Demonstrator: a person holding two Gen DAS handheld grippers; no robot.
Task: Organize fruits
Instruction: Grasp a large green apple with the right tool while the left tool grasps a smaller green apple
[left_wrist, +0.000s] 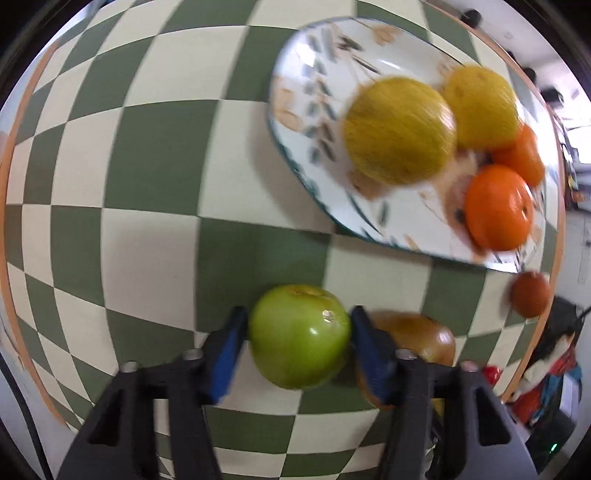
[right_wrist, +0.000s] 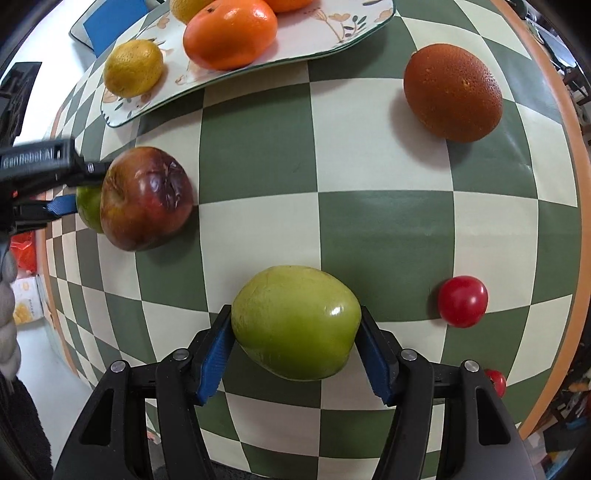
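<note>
Left wrist view: left hand-held gripper (left_wrist: 298, 338) is closed onto a green apple (left_wrist: 300, 336), blue pads (left_wrist: 226, 356) touching both its sides. Apple sits low over the checkered counter (left_wrist: 147, 236); can't tell if it's lifted or resting. The plate (left_wrist: 314, 96) lies ahead and to the right, carrying 2 yellow citrus (left_wrist: 400, 130) and 2 orange fruits (left_wrist: 498, 206). That is the relation the move turns on, my read: forward-right travel, and the open plate area is its near-left part. A brownish apple (left_wrist: 424, 332) sits just right of the right finger, partly hidden behind it. A dark orange (left_wrist: 530, 294) lies near the counter edge beyond the plate. Frame is motion-blurred, so plate details are soft.

Right wrist view: right hand-held gripper (right_wrist: 295, 345) is clamped on a larger green fruit (right_wrist: 295, 323), long axis across the fingers, pads touching both ends. Contact with the counter can't be told. Plate (right_wrist: 325, 40) is ahead and up-left, top cut off by the frame. The left hand-held gripper (right_wrist: 74, 199) shows at the left edge, its green apple (right_wrist: 88, 208) mostly hidden behind the bruised apple (right_wrist: 146, 197). The left one is nearer the plate. 1 red tomato (right_wrist: 462, 301) lies to the right, a 2nd one (right_wrist: 496, 380) is half hidden behind the finger.
</note>
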